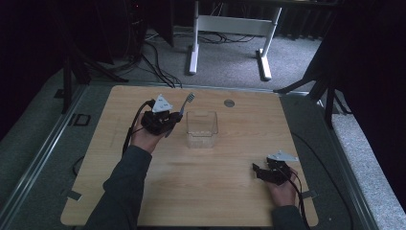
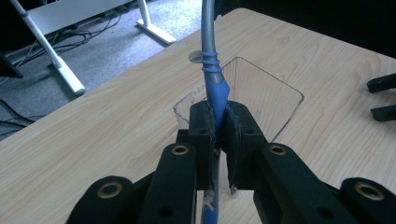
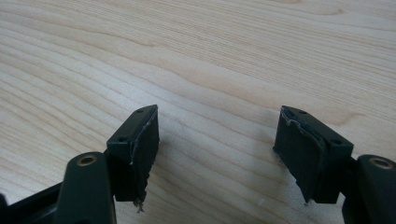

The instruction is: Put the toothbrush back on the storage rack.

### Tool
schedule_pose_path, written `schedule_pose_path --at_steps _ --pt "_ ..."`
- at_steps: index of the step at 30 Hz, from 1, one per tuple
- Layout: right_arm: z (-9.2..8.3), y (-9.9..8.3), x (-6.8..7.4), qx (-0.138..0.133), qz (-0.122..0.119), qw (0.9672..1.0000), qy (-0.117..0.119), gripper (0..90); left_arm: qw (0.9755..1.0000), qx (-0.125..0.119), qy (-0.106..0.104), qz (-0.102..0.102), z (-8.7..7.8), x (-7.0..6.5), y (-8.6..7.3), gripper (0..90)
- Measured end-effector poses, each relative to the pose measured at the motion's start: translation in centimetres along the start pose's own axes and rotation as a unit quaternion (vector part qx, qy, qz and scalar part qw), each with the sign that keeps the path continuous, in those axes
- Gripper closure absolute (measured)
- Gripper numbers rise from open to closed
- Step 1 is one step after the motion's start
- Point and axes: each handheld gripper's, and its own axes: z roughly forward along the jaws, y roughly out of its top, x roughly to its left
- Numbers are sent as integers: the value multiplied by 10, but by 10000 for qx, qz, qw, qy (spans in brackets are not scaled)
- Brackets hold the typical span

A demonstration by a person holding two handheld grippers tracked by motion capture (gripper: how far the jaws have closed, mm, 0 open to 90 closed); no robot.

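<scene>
Right claw (image 3: 217, 154): jaws apart, nothing between them, resting on the desk (image 1: 206, 191) near its front edge, well right of the bin (image 1: 201, 128).

Left claw (image 2: 217, 123): clamped on the blue handle of the toothbrush (image 2: 215, 91), just left of the bin. Brush tilts up, head (image 1: 189, 97) past the bin's far left corner.

Step, as judged: brush carried to the bin, not yet in. Next move calls for swinging it over the rim and lowering before release.

Bin stands mid-desk; open wood on all sides, edges well off.
</scene>
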Motion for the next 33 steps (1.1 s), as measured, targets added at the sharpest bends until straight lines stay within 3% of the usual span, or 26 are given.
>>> schedule_pose_path --at_steps 33 --pt "0 0 0 0 -3 10000 1 302 9991 -378 -115 -175 7 -3 9 818"
